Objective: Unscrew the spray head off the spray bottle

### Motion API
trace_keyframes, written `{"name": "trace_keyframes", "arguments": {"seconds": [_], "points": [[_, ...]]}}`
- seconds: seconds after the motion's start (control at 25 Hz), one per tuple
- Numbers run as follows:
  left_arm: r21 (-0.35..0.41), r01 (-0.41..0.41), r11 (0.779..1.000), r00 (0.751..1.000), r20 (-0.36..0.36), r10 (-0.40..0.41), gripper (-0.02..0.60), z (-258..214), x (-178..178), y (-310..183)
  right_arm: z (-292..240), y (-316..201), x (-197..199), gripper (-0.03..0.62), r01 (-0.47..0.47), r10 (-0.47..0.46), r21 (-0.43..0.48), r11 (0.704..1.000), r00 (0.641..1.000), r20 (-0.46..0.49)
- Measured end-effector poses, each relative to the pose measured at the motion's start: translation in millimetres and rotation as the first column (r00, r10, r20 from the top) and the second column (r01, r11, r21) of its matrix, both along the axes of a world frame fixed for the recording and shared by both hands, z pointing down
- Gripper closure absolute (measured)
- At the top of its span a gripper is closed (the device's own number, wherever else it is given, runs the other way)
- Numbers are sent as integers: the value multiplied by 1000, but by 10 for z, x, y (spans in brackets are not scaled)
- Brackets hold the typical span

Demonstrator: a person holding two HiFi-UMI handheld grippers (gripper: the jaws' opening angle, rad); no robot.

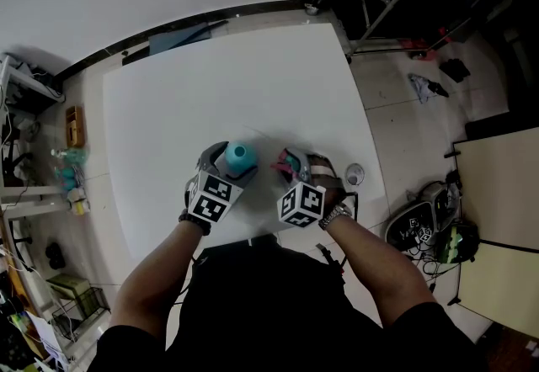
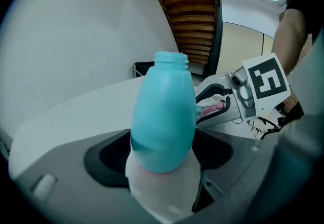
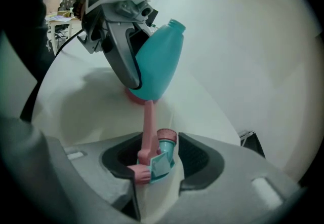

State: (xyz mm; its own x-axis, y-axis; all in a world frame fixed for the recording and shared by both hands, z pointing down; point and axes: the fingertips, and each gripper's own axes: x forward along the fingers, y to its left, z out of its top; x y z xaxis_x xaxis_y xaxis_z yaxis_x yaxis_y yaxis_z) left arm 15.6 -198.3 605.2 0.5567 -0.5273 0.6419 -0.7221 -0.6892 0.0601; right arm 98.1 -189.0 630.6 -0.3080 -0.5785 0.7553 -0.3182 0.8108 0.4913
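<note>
Teal plastic makes up the spray bottle (image 1: 240,158), which is smooth and round like an egg, wide low down and thin at the top. Its bottom is pink. Its neck is a short open ring with no top on it, so the spray head is already off.

In the head view the bottle sits near the middle of the frame, over the plain white desk (image 1: 236,84). The left gripper (image 1: 221,172) has it. In the left gripper view the 2 grey fingers, with dark pads, are clamped on the fat lower part of the bottle, 1 on each side. The bottle stands up straight in that view. In the right gripper view it leans, in the upper middle of the frame.

The spray head (image 3: 164,149) is with the right gripper (image 3: 154,162), just right of the bottle in the head view. It is small and bumpy, with a teal body, a pink ridged ring and a pink trigger. A long, thin pink tube (image 3: 148,126) sticks out of it and points toward the bottle's pink bottom. The right fingers stand a little apart with the spray head between them. They look loose on it, not squeezing.

Each gripper carries a cube (image 1: 210,198) with black and white squares.
</note>
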Motion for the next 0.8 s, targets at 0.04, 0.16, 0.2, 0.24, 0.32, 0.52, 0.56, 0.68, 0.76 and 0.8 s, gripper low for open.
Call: {"name": "trace_keyframes", "arguments": {"seconds": [0.04,0.16,0.2,0.24,0.32,0.52,0.56,0.68,0.76,0.8], "points": [[0,-3,1000,1000,1,3,173,3,3,5,4,13,-9,410,4,-4,-6,1000,1000,5],[5,-7,1000,1000,7,7,162,-13,13,6,1,51,-35,384,15,-15,-18,1000,999,29],[5,-8,1000,1000,9,8,153,-16,13,7,-5,68,-48,372,19,-18,-26,999,999,43],[5,-9,1000,1000,10,9,149,-11,11,12,-13,87,-65,352,23,-21,-37,999,998,60],[6,-10,1000,1000,13,10,141,-8,1,21,-39,130,-103,318,31,-25,-59,998,995,100],[19,-4,1000,1000,16,4,133,-56,-1,34,-93,215,-143,283,43,-29,-82,996,986,163],[21,-3,1000,1000,15,3,133,-52,1,41,-99,225,-143,279,44,-29,-83,996,985,168],[27,4,1000,1000,13,-4,133,-64,-8,51,-118,239,-142,278,41,-26,-82,996,984,177],[34,10,999,1000,15,-10,133,-72,-29,63,-138,244,-142,278,37,-22,-78,996,983,182],[37,13,999,1000,16,-13,133,-75,-37,74,-148,248,-140,278,35,-20,-76,996,982,186]]}}
